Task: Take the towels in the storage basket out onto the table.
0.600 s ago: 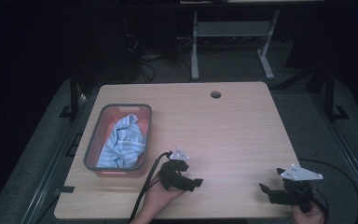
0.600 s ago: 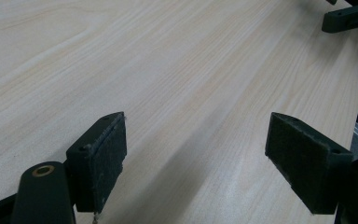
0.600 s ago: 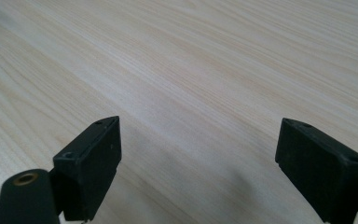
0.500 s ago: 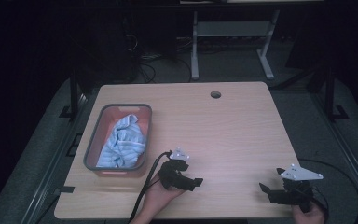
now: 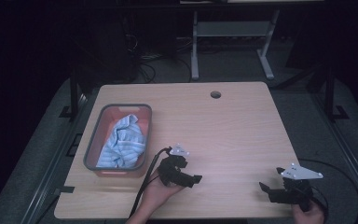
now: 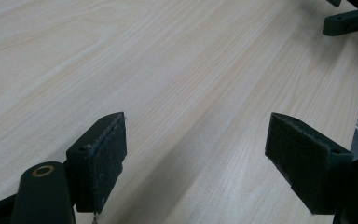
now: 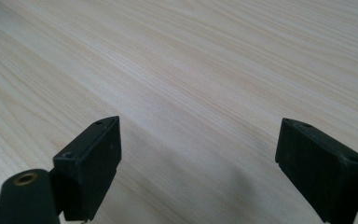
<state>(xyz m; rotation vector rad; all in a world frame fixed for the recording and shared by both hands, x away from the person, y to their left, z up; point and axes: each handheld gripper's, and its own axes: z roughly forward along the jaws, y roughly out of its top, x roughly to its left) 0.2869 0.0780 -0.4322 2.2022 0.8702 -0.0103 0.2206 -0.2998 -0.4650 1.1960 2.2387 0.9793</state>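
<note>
It looked like a lab or recording workspace. A pale wooden bench (image 5: 233,126) stood on grey carpet (image 5: 51,154) in a dark room, with tangled cables (image 5: 144,60) and a metal stand (image 5: 228,42) behind it.

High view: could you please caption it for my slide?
Both open grippers, left and right, rest near a bin holding blue cloth.

left gripper (image 5: 190,178) jaws wide apart, empty; right gripper (image 5: 266,190) jaws wide apart, empty
</note>
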